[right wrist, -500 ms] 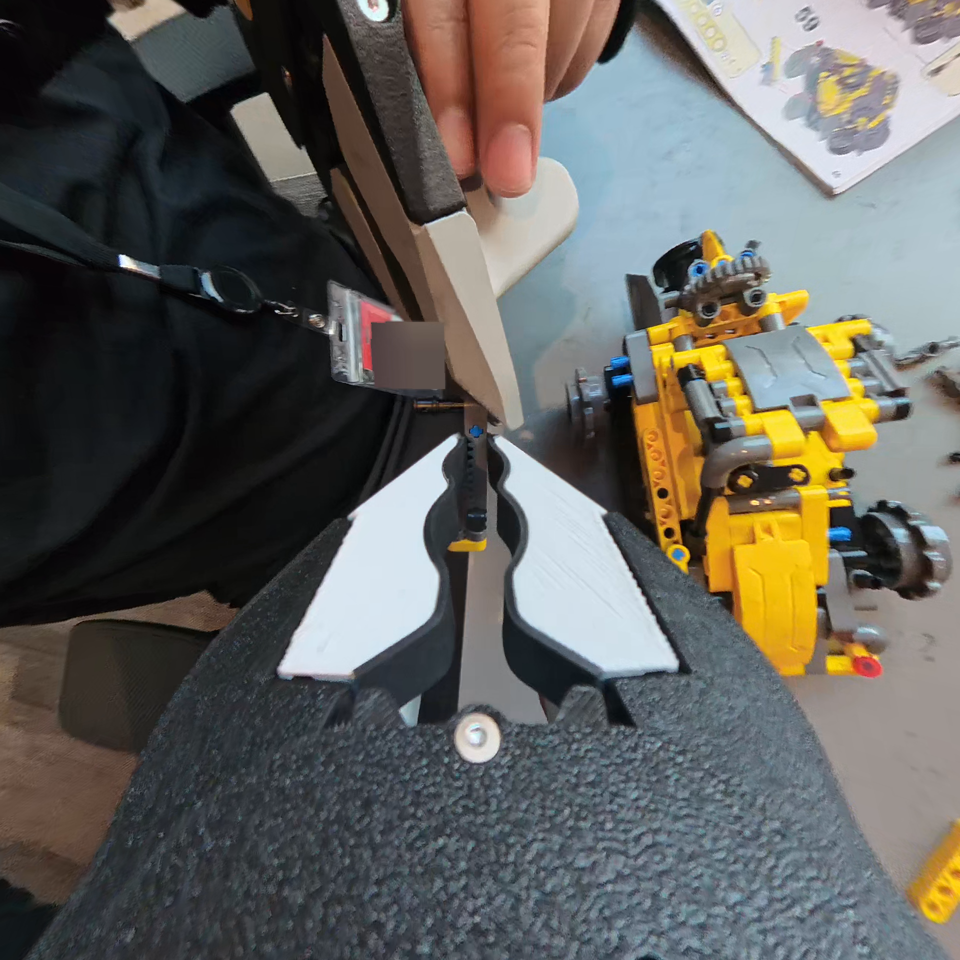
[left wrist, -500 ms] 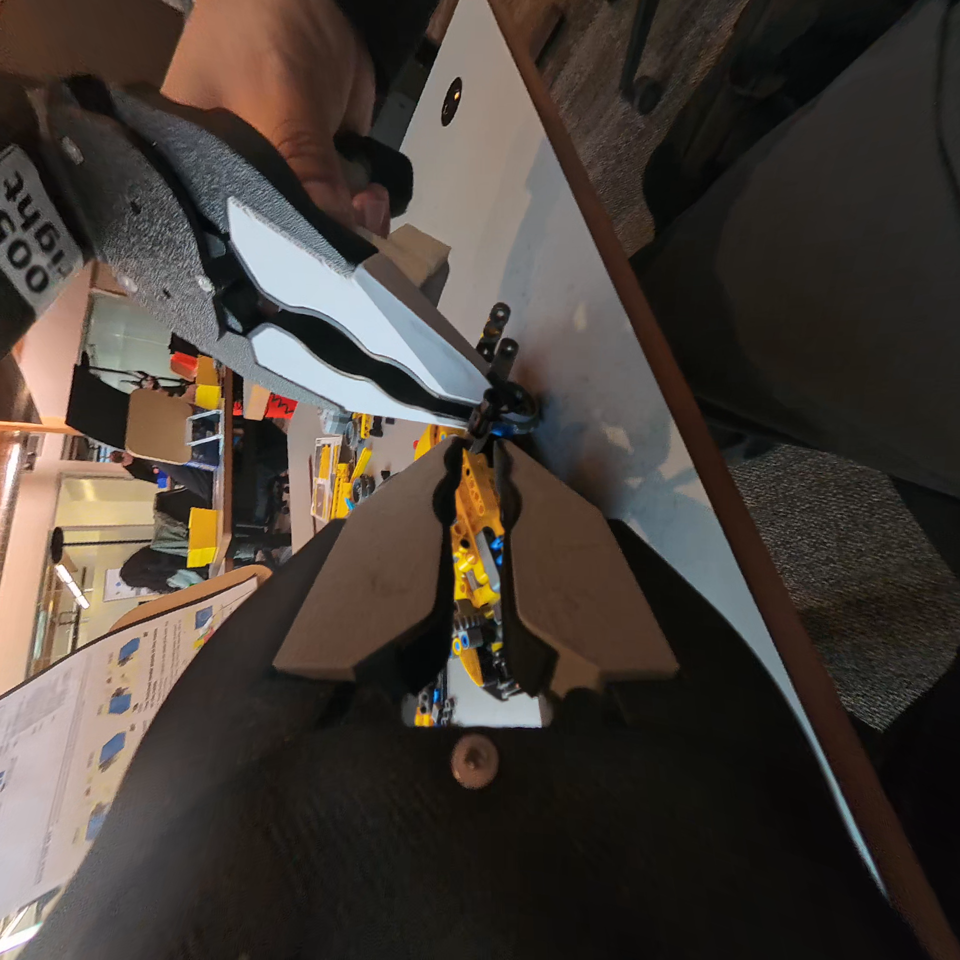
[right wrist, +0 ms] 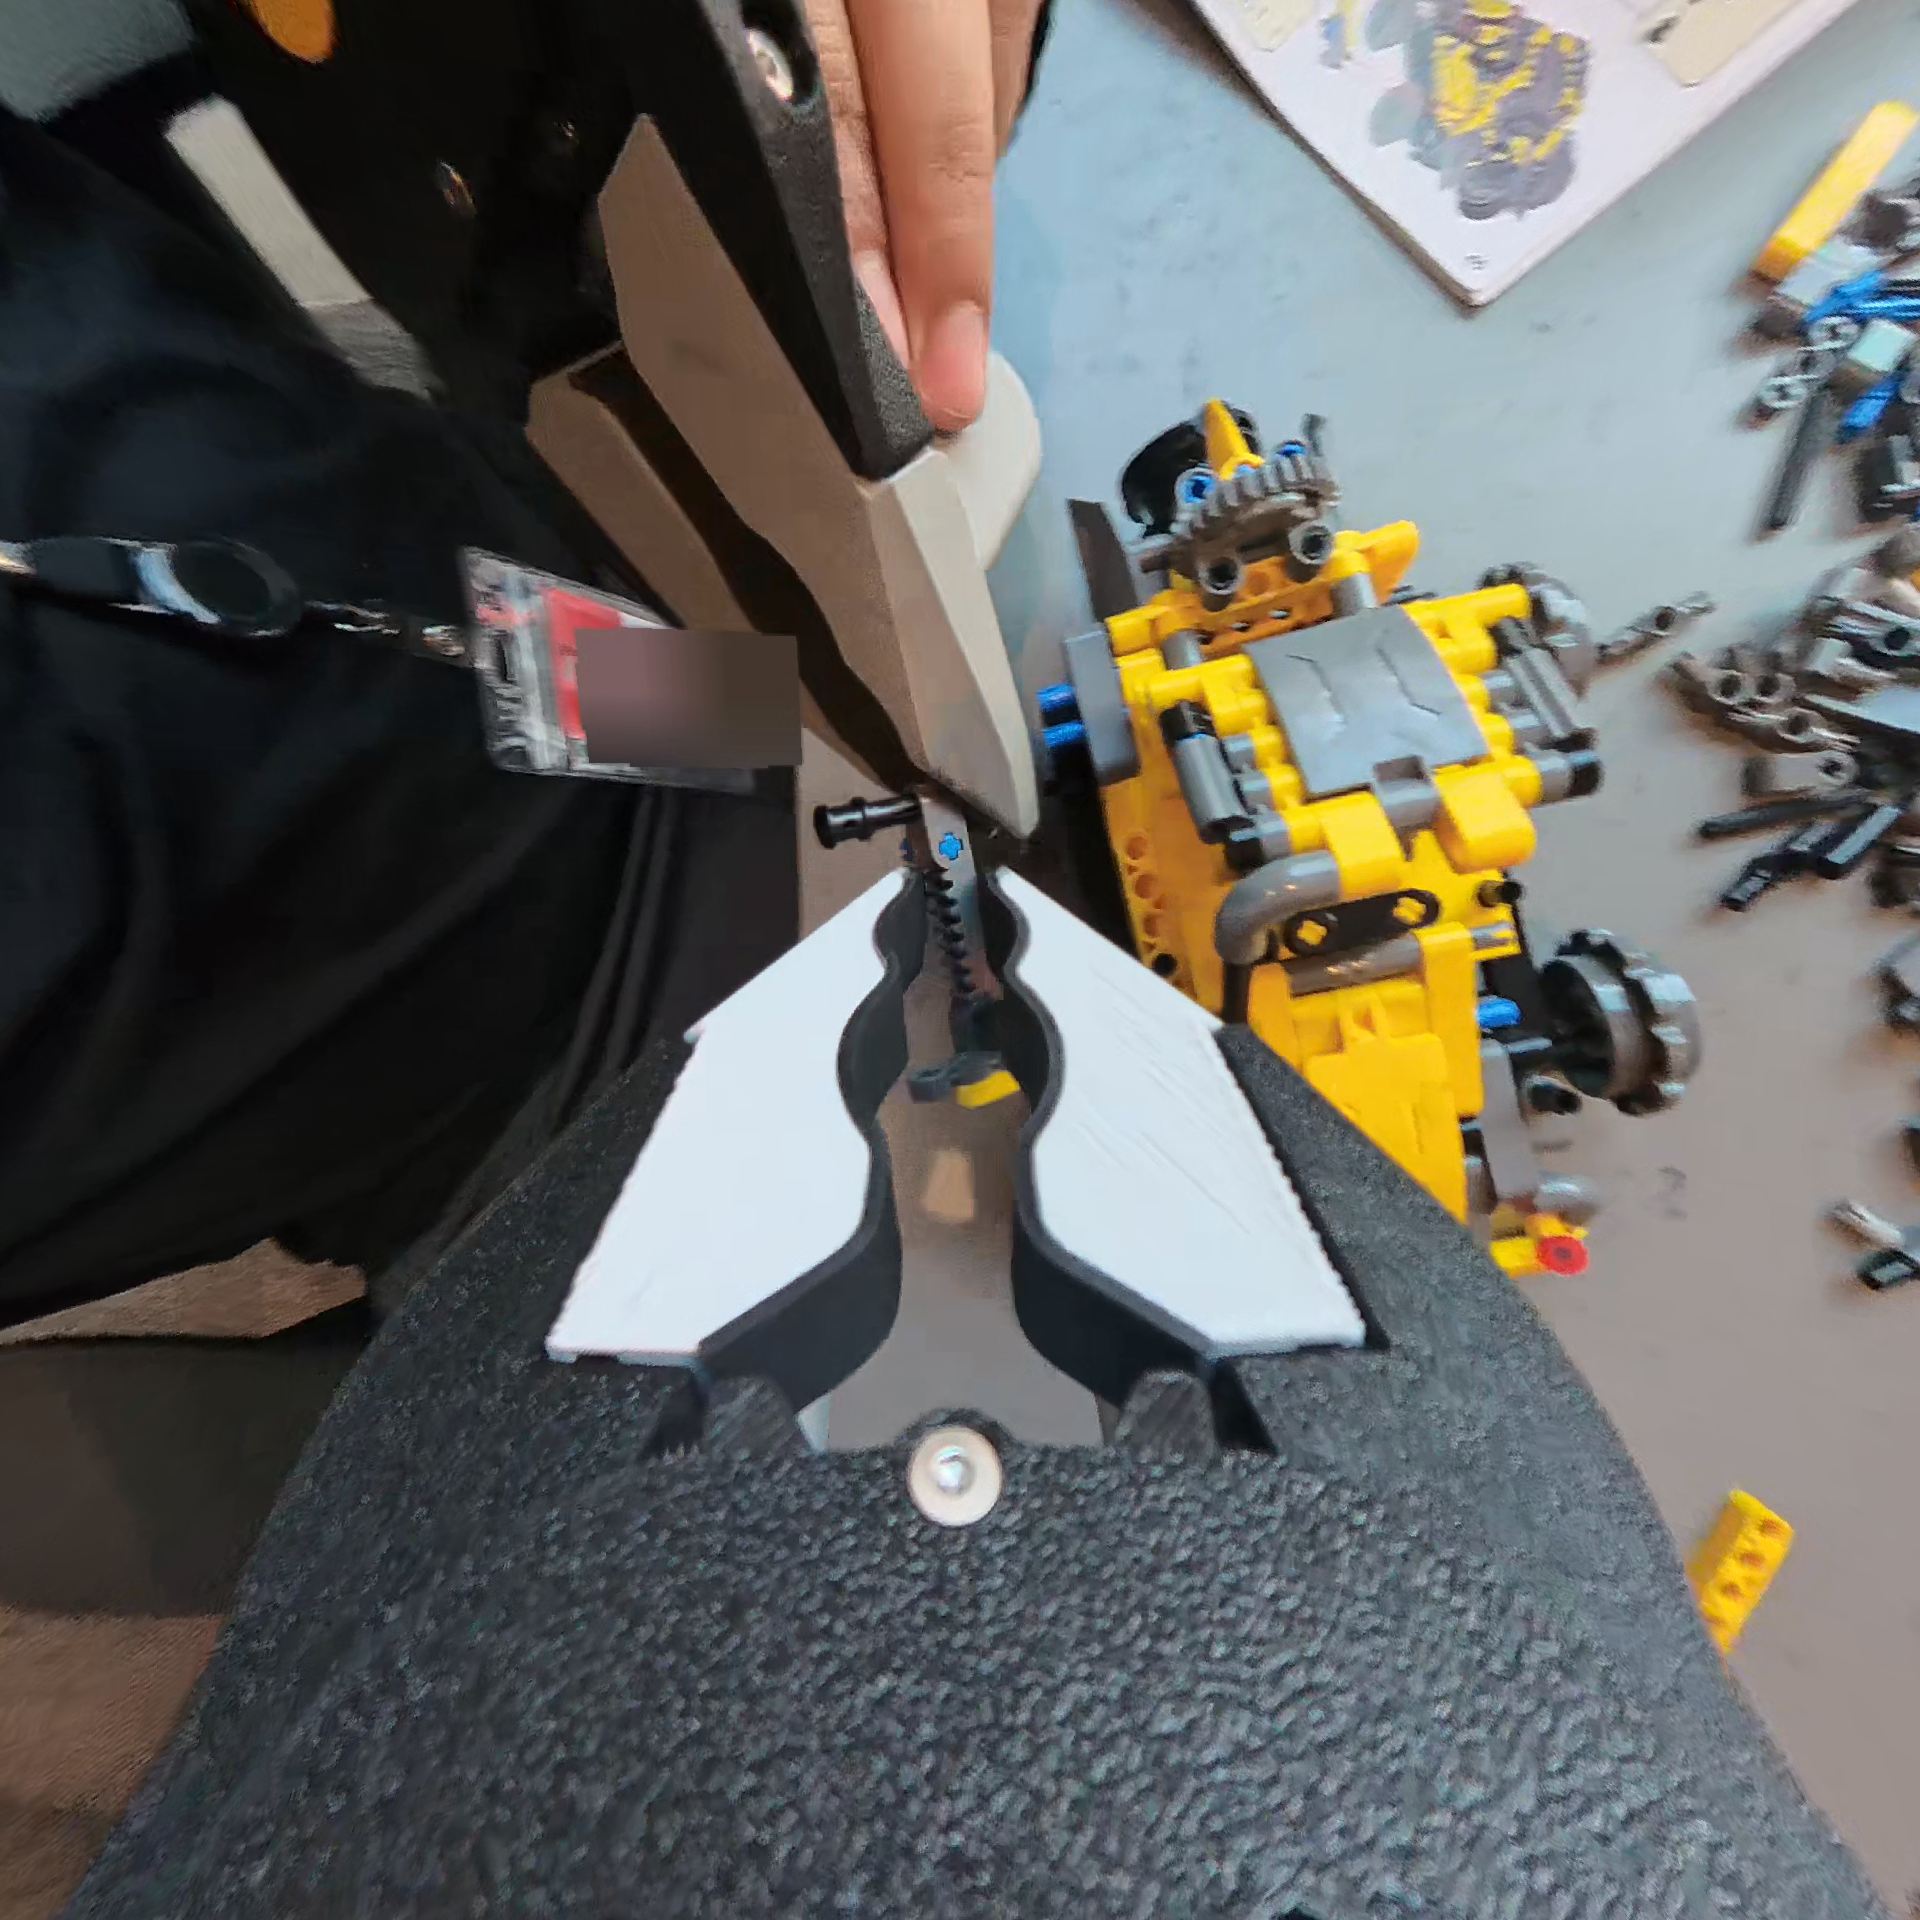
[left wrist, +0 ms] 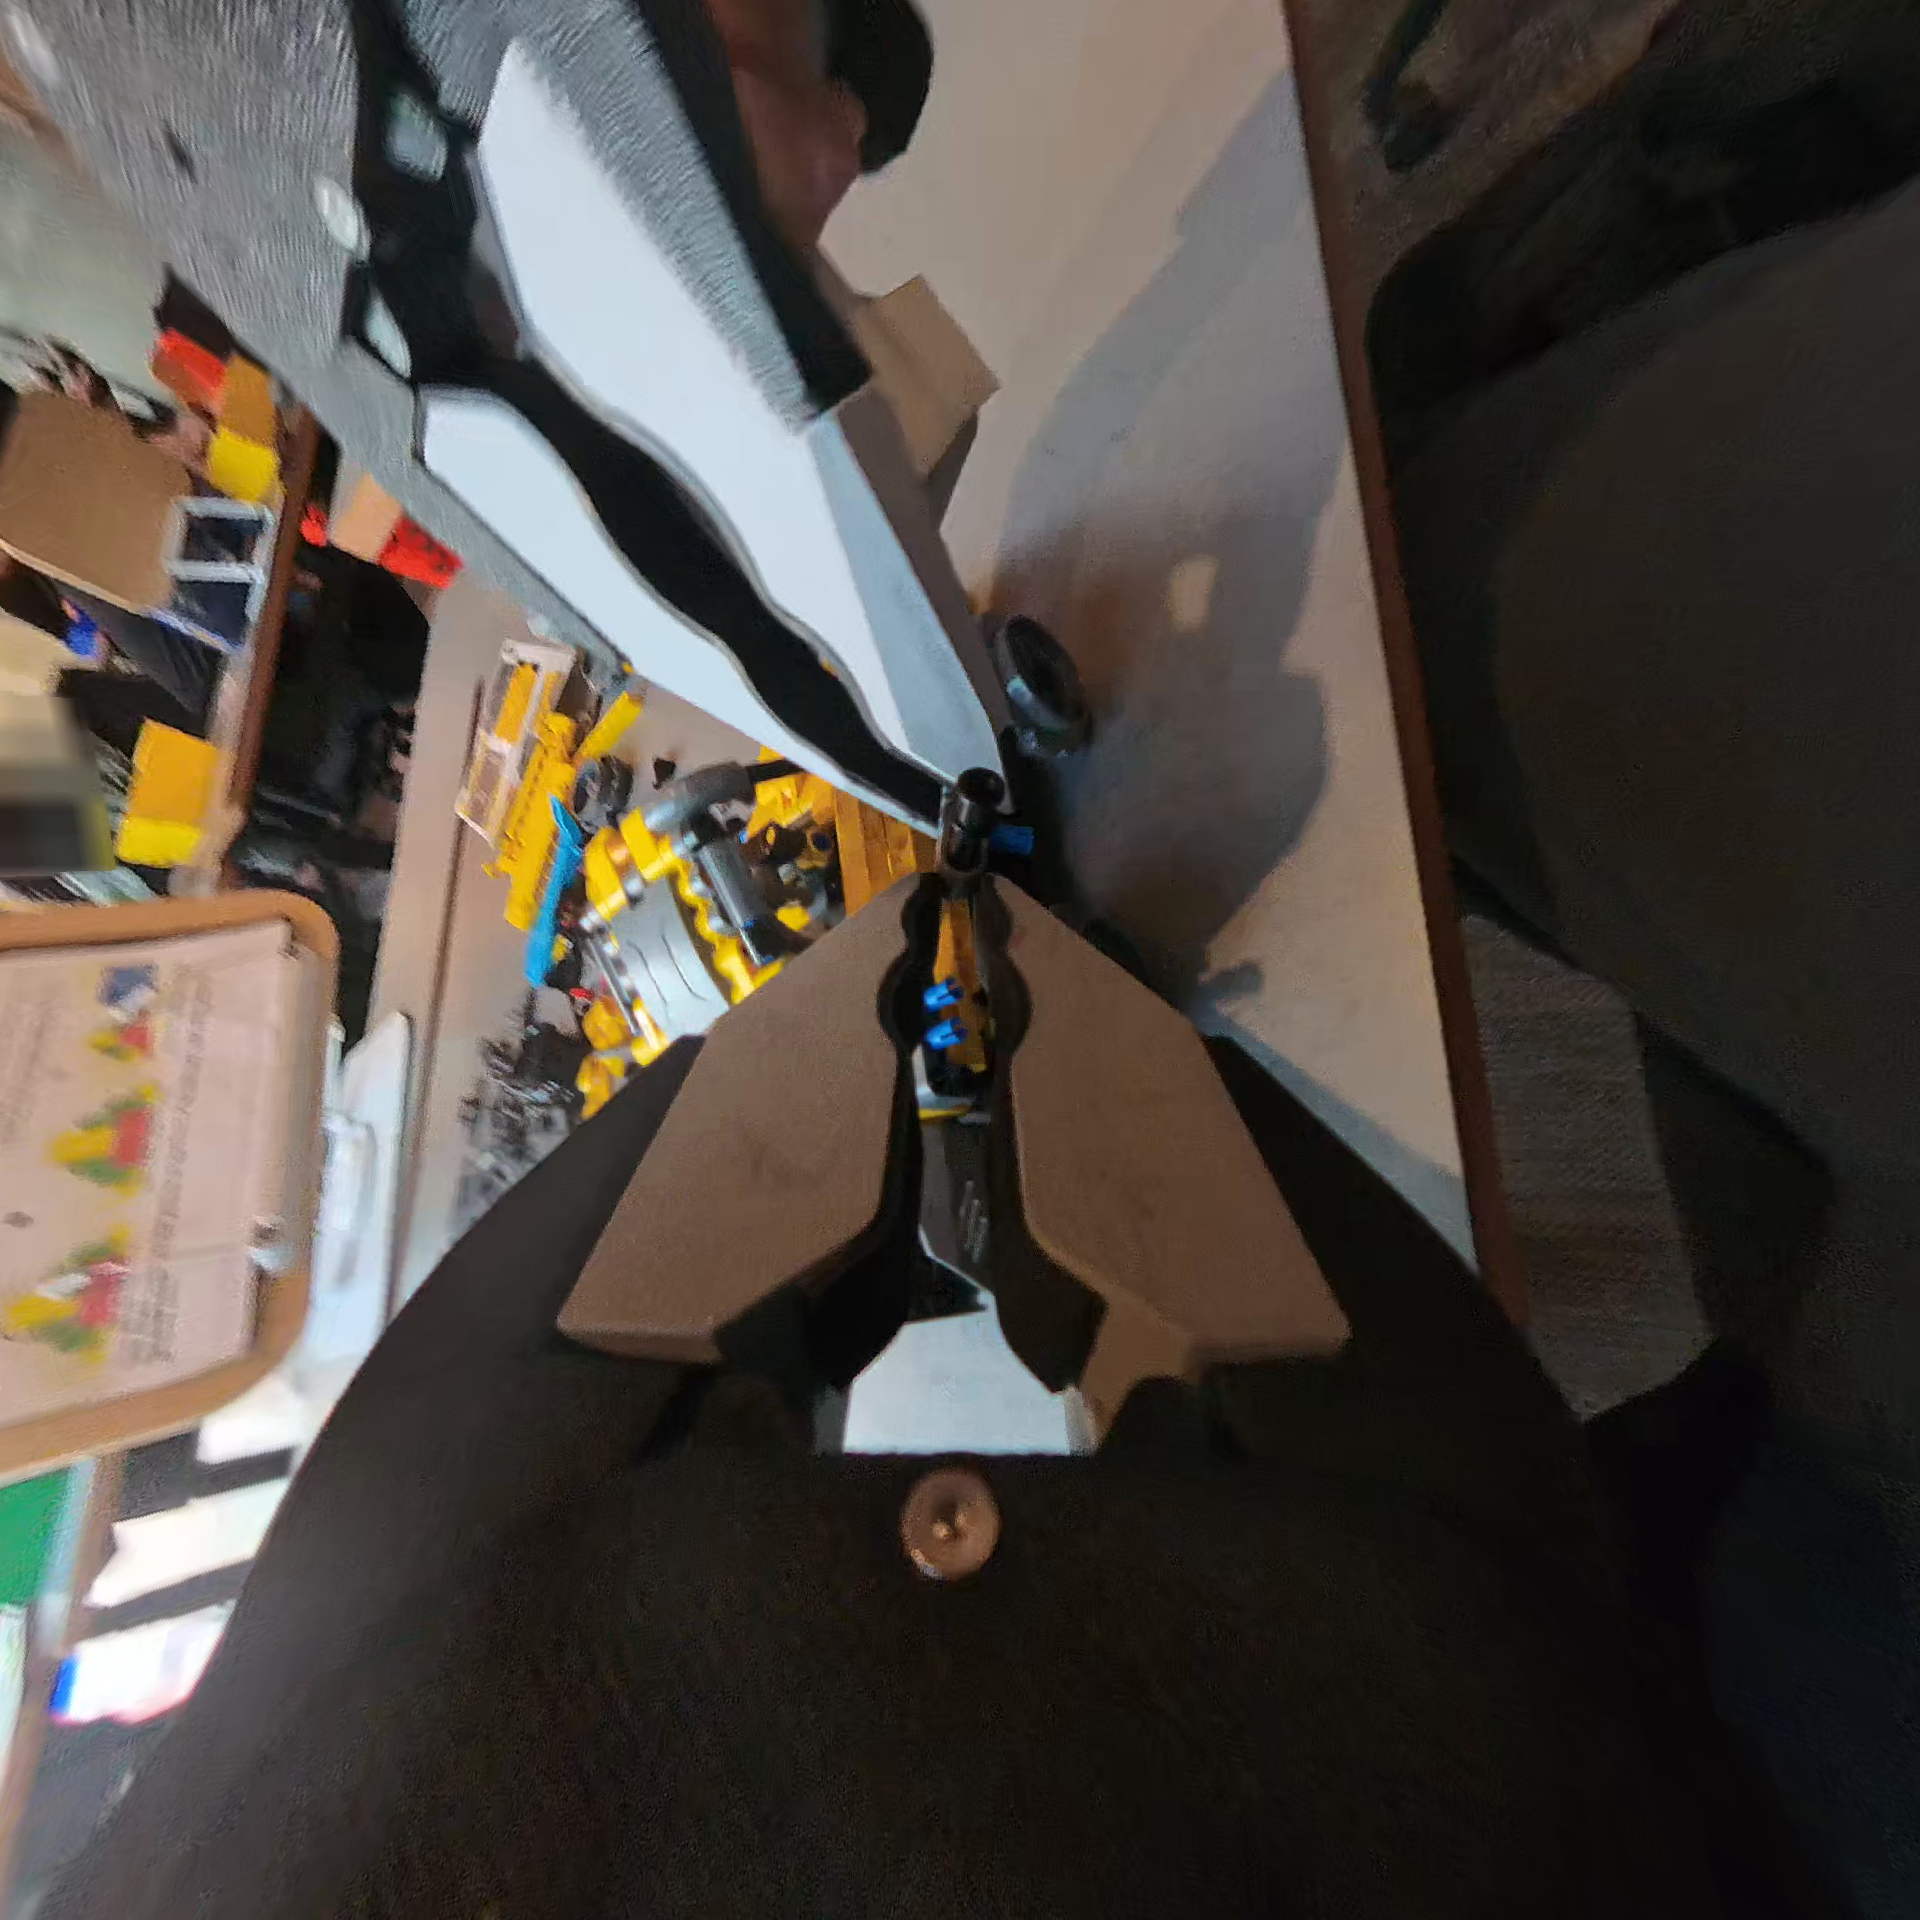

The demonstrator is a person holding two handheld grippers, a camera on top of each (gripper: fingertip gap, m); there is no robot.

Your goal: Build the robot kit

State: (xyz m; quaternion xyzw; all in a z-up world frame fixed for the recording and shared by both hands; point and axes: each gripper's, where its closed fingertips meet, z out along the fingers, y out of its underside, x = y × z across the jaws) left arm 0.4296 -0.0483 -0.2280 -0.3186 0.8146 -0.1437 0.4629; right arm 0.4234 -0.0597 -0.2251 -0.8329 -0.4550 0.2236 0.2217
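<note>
The left wrist view is motion-blurred: the printed sheet (left wrist: 145,1143) at the left edge and the shelves behind it are smeared past reading. The yellow brick model (left wrist: 686,914) is mostly hidden behind both grippers' fingers. In the right wrist view, a mosaic patch covers the badge (right wrist: 634,691), the booklet (right wrist: 1475,114) is cut off at the top edge, and the loose grey parts (right wrist: 1808,717) run off the right edge.

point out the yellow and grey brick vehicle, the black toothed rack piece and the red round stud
yellow and grey brick vehicle (right wrist: 1340,831), right wrist view, grey roof panel
black toothed rack piece (right wrist: 954,935), right wrist view, its teeth
red round stud (right wrist: 1558,1254), right wrist view, its face
</note>
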